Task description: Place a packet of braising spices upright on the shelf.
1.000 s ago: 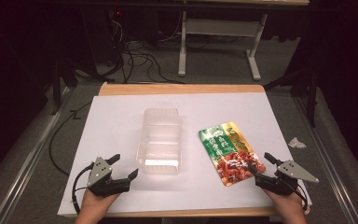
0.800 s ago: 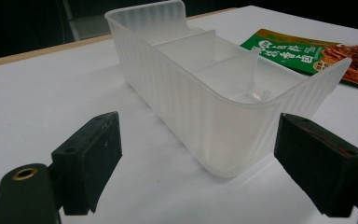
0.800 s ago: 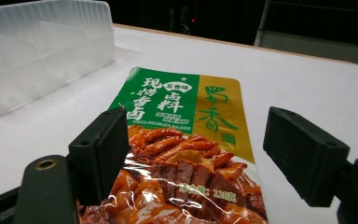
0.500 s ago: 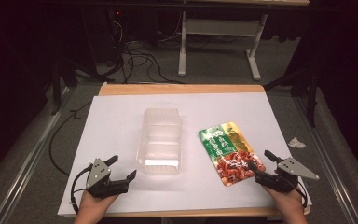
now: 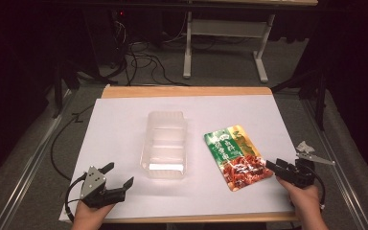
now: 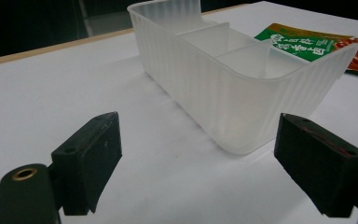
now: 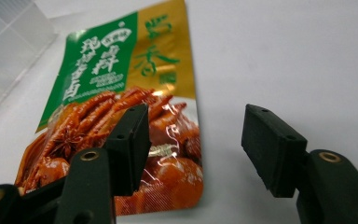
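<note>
1. Snack pouch (image 5: 235,157): flat, glossy foil-plastic packet, rectangular with rounded corners. The upper part is green and gold with printed characters; the lower part carries a photo of reddish-brown braised food. It lies flat on the table, right of centre, with its near corner toward the right gripper (image 5: 274,167).
2. Clear plastic tray (image 5: 166,142): translucent, thin-walled, rectangular with rounded corners and finely ribbed sides. Internal partitions divide it into compartments, seen in the left gripper view (image 6: 242,79). The compartments hold nothing.
3. Table (image 5: 124,124): a smooth white sheet covers the top; a light wooden edge shows along the far and near sides. The tray stands at the centre, just beside the pouch and not touching it.
4. Room: dark. Black cables lie on the grey floor beyond the table, beside the white legs of a second desk (image 5: 188,48).
5. Left gripper (image 5: 119,177): matt black, blocky jaws, released and spread wide, with nothing between them. It rests near the front left corner, pointing at the tray's near end.
6. Right gripper: its jaws have just been closing. They stand partly apart at the pouch's near right corner. In the right gripper view (image 7: 193,144), one jaw is over the printed food photo and the other over bare table; the pads do not yet press on the pouch.
</note>
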The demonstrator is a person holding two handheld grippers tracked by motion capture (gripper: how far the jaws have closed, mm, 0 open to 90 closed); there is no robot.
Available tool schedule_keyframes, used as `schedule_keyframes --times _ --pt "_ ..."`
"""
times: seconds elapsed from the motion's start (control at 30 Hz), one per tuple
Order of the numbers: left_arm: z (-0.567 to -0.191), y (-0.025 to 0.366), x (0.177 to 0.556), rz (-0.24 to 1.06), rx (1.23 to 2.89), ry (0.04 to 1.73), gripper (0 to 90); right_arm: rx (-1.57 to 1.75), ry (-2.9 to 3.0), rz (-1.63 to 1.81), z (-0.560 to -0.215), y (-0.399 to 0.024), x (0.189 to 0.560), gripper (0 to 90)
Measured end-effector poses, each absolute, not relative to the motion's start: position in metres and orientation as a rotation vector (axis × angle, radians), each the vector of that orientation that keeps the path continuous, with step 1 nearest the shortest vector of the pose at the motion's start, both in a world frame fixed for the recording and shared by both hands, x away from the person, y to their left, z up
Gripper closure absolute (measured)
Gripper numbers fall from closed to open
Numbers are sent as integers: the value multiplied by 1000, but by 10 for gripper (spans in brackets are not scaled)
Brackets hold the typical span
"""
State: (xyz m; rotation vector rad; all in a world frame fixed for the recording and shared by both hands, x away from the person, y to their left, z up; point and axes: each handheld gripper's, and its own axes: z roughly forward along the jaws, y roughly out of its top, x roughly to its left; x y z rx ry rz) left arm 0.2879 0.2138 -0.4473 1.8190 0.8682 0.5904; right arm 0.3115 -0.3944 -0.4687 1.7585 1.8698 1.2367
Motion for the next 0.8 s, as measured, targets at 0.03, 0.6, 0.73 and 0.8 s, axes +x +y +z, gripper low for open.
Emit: schedule_keyframes --times 0.03,0.6,0.73,0.8 --pt "-447 215 287 591 1818 870 156 1796 1876 1238 -471 -396 313 442" --pt "-445 218 284 592 1810 852 157 1941 1975 1316 -476 -392 315 900" --pt "-443 209 290 593 1815 819 156 1876 2062 1273 -474 -381 301 900" --pt "-441 205 295 587 1800 814 156 1860 2092 1266 -474 -377 294 900"
